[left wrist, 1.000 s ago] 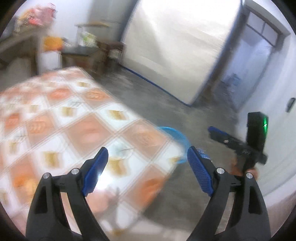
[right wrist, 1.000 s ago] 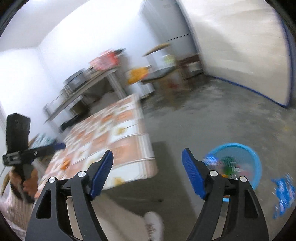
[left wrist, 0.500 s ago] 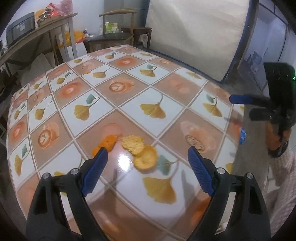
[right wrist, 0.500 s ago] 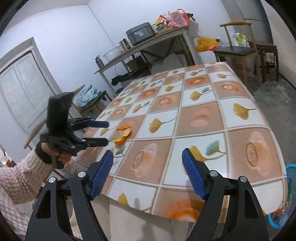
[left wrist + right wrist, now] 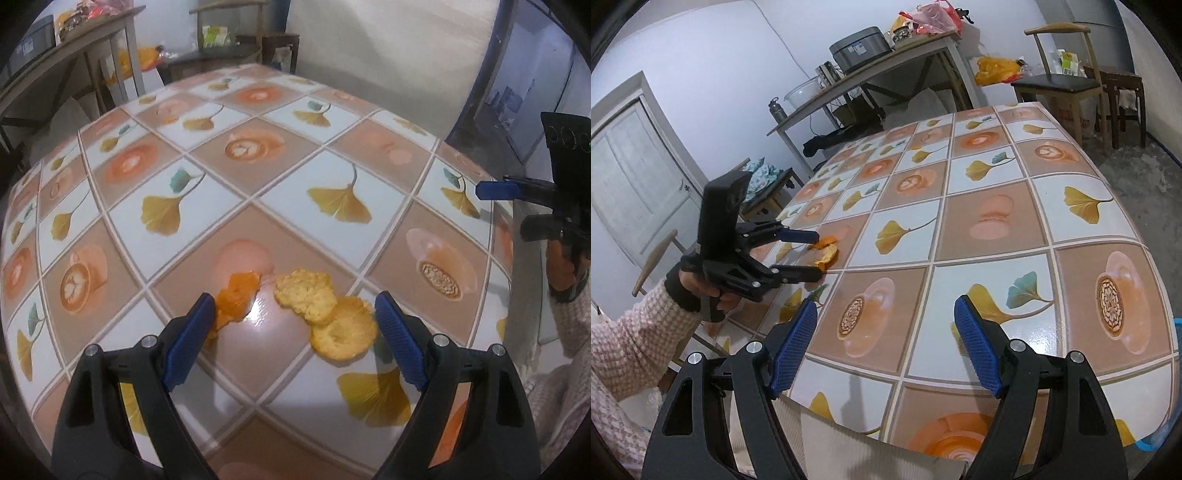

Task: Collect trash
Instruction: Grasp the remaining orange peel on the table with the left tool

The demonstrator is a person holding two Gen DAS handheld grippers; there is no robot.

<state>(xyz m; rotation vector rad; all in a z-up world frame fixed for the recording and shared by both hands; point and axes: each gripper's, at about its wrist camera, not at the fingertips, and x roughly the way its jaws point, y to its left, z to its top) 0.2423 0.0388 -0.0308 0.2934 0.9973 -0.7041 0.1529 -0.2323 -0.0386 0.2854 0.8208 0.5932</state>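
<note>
Orange peel lies on the patterned tablecloth [image 5: 373,147]: a deep orange piece [image 5: 238,293] and two pale yellow pieces [image 5: 304,291] overlapping to its right. My left gripper [image 5: 291,314] hovers just over them, open, with the peels in the gap between its blue pads; whether a pad touches is unclear. In the right wrist view the left gripper [image 5: 816,254] straddles the peel [image 5: 827,254], held by a hand in a pink sleeve. My right gripper [image 5: 886,314] stands open and empty over the near edge of the table [image 5: 997,221]. It shows at the right edge [image 5: 506,208] of the left wrist view.
A blue basket rim [image 5: 1154,441] peeks out low beside the table's right corner. Behind the table stand a wooden chair [image 5: 1060,83], a side bench [image 5: 871,70] with a cooker and bags, and another chair [image 5: 764,177] near a white door [image 5: 635,177].
Both cameras swung from the floor and blue basket onto the table. The left gripper then dropped closer over the peels. Both jaws kept their width.
</note>
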